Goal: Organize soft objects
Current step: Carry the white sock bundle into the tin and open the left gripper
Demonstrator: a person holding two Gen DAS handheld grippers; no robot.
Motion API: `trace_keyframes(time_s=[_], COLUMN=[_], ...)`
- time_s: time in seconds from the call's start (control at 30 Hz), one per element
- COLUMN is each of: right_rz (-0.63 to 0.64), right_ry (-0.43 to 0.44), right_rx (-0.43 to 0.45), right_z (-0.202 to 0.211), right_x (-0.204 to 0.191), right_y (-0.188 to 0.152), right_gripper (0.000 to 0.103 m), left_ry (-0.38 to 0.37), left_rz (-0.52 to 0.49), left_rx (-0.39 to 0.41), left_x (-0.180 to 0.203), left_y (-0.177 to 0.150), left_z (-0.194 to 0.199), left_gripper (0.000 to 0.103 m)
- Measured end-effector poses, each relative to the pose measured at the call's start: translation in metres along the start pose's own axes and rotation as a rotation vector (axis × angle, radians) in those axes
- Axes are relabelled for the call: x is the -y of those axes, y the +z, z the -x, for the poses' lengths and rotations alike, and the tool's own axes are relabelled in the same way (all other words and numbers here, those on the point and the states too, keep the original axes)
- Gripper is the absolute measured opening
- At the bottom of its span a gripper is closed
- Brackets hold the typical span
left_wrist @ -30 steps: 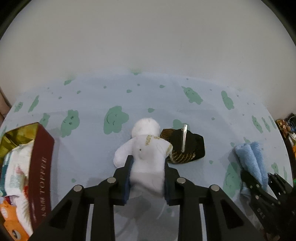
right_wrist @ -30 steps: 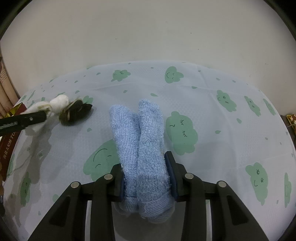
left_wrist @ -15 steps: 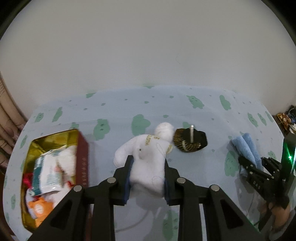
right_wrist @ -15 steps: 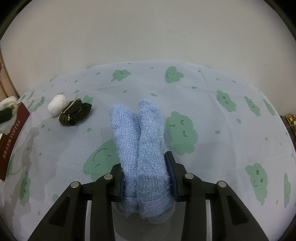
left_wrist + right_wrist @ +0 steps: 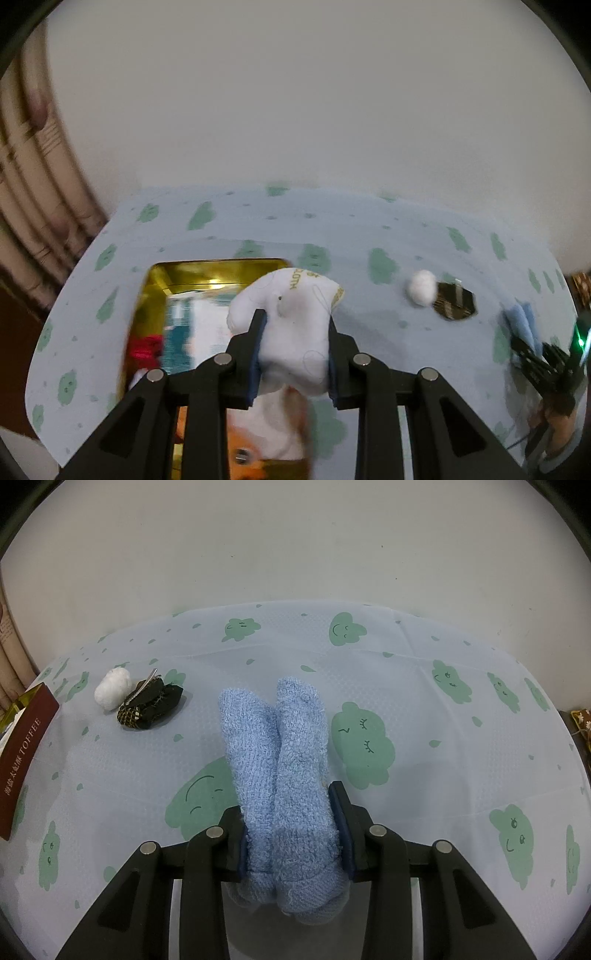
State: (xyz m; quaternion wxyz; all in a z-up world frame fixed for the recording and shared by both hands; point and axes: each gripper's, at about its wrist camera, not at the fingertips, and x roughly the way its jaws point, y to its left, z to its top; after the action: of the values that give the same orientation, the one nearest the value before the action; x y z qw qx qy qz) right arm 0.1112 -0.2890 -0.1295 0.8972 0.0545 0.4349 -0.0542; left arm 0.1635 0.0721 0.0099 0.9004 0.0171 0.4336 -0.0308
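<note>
Your left gripper [image 5: 293,350] is clamped on a white stuffed toy [image 5: 295,332], both pads pressed into its soft body, and the toy hangs in the air over the near right part of the open gold tin [image 5: 155,295]. The tin sits toward the left edge of the table [image 5: 229,221]. Its inside is already crowded: something red [image 5: 146,349] lies along its left wall and blurred teal and white items fill the middle. The tin's far rim lies well back from the table's far edge, with bare cloth beyond it and the wall behind.

Your right gripper [image 5: 288,830] is closed on a folded blue towel [image 5: 280,757], which is pinched near its close end, while the rest lies forward along the cloth. To the right of the towel the cloth is bare out to the table's right edge.

Toward the left, a white cotton ball [image 5: 112,688] and a dark hair clip [image 5: 149,703] touch each other, lying between the towel and the tin's dark red side wall [image 5: 22,760]. That pair sits apart from both, with bare cloth on every side. In the left wrist view the same pair shows right of the toy, with your right gripper and the towel near the table's right edge.
</note>
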Motion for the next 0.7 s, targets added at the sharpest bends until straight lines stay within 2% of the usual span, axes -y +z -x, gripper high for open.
trace_keyframes(time_s=[0.13,0.23,0.5,0.63,0.7], right_rz=[-0.001,0.000,-0.001,0.000,0.000], right_ry=[0.001,0.000,0.001,0.001,0.000], right_rx=[0.000,0.000,0.000,0.000,0.000], right_z=[0.000,0.000,0.000,0.000,0.000], right_x=[0.000,0.000,0.000,0.000,0.000], right_y=[0.000,0.000,0.000,0.000,0.000], right_gripper=[0.035,0.035,0.036,0.036,0.036], left_ry=[0.058,0.067,0.103,0.121,0.126], left_rz=[0.031,0.055,0.067,0.060,0.080], left_rx=[-0.007,-0.033,-0.099,-0.130,-0.141], left_x=[-0.029,-0.046,-0.060,-0.063,-0.066], left_y=[0.009,0.012,0.011,0.008,0.008], left_z=[-0.010,-0.023,-0.057,-0.066,-0.068], left_gripper=[0.028,0.028,0.029,0.034,0.041])
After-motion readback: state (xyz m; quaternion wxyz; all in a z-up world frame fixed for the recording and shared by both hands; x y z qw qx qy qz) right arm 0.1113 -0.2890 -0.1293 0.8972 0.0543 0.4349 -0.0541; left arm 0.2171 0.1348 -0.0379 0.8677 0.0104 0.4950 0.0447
